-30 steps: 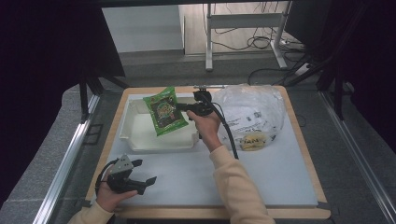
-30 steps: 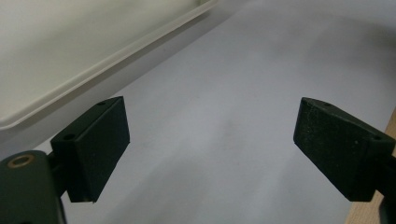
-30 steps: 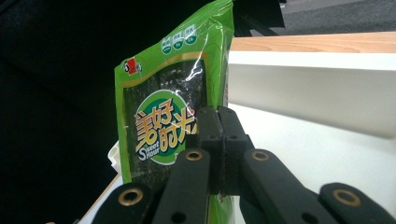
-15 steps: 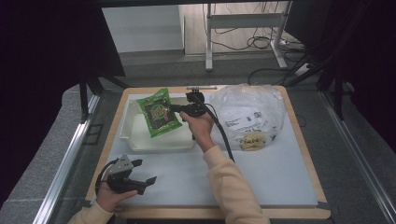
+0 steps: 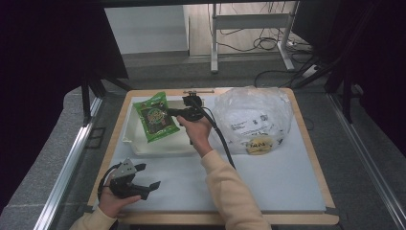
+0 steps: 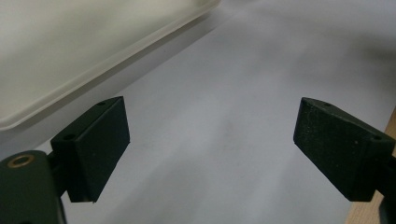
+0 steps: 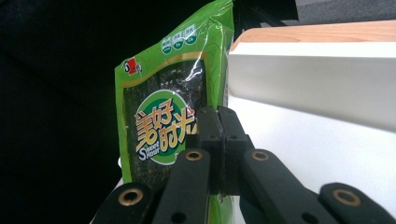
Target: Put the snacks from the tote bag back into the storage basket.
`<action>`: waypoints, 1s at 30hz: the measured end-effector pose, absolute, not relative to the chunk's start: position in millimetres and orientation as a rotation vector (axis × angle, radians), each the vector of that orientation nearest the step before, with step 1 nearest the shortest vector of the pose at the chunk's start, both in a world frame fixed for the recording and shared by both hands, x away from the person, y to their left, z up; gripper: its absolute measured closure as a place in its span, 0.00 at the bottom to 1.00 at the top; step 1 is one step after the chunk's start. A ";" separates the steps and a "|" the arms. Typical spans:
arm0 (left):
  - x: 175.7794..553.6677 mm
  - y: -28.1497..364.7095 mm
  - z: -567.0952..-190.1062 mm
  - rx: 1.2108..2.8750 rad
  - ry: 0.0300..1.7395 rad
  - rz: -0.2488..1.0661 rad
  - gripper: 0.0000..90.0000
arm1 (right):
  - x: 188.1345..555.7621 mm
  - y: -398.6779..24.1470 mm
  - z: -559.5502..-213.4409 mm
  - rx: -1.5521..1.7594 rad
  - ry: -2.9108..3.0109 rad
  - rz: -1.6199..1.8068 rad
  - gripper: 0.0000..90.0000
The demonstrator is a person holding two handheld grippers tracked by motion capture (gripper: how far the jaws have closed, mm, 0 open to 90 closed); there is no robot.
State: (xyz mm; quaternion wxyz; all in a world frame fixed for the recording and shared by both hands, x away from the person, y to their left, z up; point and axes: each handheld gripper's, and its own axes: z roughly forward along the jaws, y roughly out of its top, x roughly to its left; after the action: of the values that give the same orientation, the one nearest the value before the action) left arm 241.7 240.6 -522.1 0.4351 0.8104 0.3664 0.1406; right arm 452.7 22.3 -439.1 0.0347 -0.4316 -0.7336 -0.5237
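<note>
A green snack packet [image 5: 155, 118] hangs over the white tray [image 5: 143, 146] at the table's back left, and my right gripper [image 5: 173, 113] is shut on its edge. In the right gripper view the packet [image 7: 161, 121] stands upright with a round label, pinched between the closed jaws of that gripper [image 7: 218, 126]. My left gripper [image 5: 150, 175] rests in a hand near the front left edge, jaws wide apart. The left gripper view has that gripper [image 6: 212, 140] open over bare white table, nothing between its pads.
A crumpled clear plastic bag [image 5: 253, 117] with a yellow item inside lies at the back right. The tray's rim [image 6: 70, 88] passes just beyond the left gripper. A black cable [image 5: 221, 139] trails from the right gripper along the forearm. A wooden border [image 5: 215, 218] edges the table.
The right gripper has carried the green packet leftward, from the tray's right end to over its middle-left. The left gripper has stayed still.
</note>
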 end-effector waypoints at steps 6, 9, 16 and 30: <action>241.9 240.8 -522.2 2.011 0.908 0.344 0.12 | 452.2 38.1 -445.5 -1.328 -2.276 -1.587 1.00; 241.7 240.8 -522.1 2.011 0.906 0.344 0.12 | 452.5 42.5 -448.8 -1.334 -2.278 -1.578 1.00; 241.3 240.7 -522.0 2.004 0.908 0.339 0.12 | 455.8 54.3 -460.2 -1.383 -2.269 -1.553 1.00; 241.3 241.0 -521.8 2.006 0.902 0.335 0.12 | 465.0 69.4 -484.0 -1.527 -2.290 -1.505 0.99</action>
State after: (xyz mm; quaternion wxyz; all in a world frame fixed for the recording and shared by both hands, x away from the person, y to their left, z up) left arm 241.3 241.0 -521.8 0.4427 0.8085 0.3635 0.1349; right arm 465.0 69.4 -484.0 0.0020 -0.4868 -0.7300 -0.4797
